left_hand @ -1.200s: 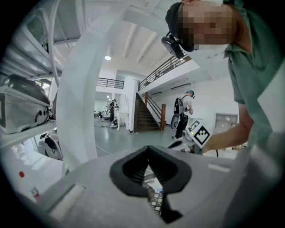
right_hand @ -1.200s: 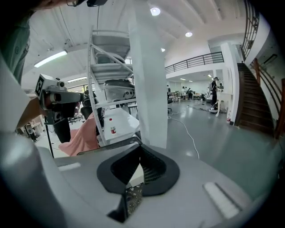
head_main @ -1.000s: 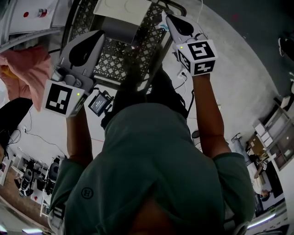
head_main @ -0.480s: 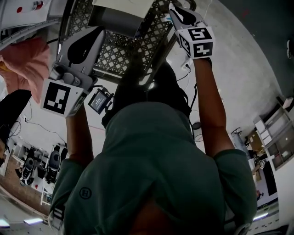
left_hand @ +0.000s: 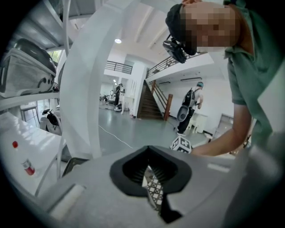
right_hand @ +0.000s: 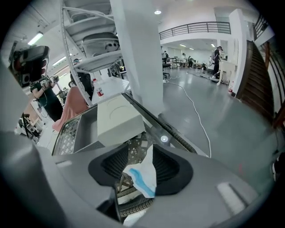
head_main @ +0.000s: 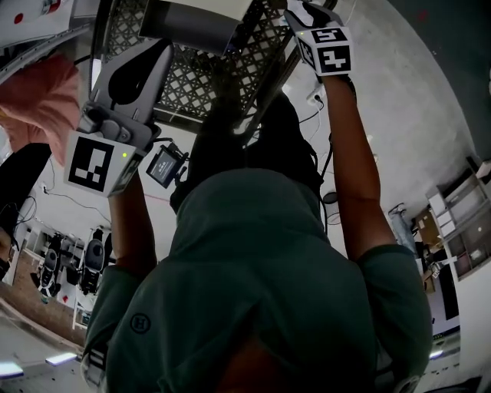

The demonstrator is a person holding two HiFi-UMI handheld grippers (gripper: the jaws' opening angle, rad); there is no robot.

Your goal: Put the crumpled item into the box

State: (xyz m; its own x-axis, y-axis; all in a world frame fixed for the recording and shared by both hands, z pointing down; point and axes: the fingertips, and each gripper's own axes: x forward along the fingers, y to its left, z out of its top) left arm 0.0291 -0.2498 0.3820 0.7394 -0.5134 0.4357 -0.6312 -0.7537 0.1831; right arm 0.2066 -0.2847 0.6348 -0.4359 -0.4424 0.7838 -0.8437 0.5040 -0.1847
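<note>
The crumpled white item with a blue stripe [right_hand: 142, 177] sits between the jaws of my right gripper [right_hand: 139, 165]. These jaws have just been opening and stand wide, with a gap beside the item, so nothing presses on it. The gripper [head_main: 305, 14] hangs over the right edge of the metal mesh cart [head_main: 192, 77]. A pale box [right_hand: 118, 116] lies in the cart just beyond the jaws, and it shows grey in the head view [head_main: 188, 23]. My left gripper [left_hand: 153, 189] is over the cart's left side [head_main: 126, 84], jaws slightly apart with only mesh seen through the gap.
A pink cloth [head_main: 42, 96] hangs left of the cart, also in the right gripper view [right_hand: 73, 104]. A white pillar [right_hand: 138, 49] and a shelf rack [right_hand: 89, 44] stand behind the cart. A small dark device [head_main: 165, 167] hangs near the person's chest. Grey floor lies to the right.
In the head view my right gripper has moved up the picture toward the cart's top right corner. The left gripper has shifted slightly left. The box has slid partly out of the top.
</note>
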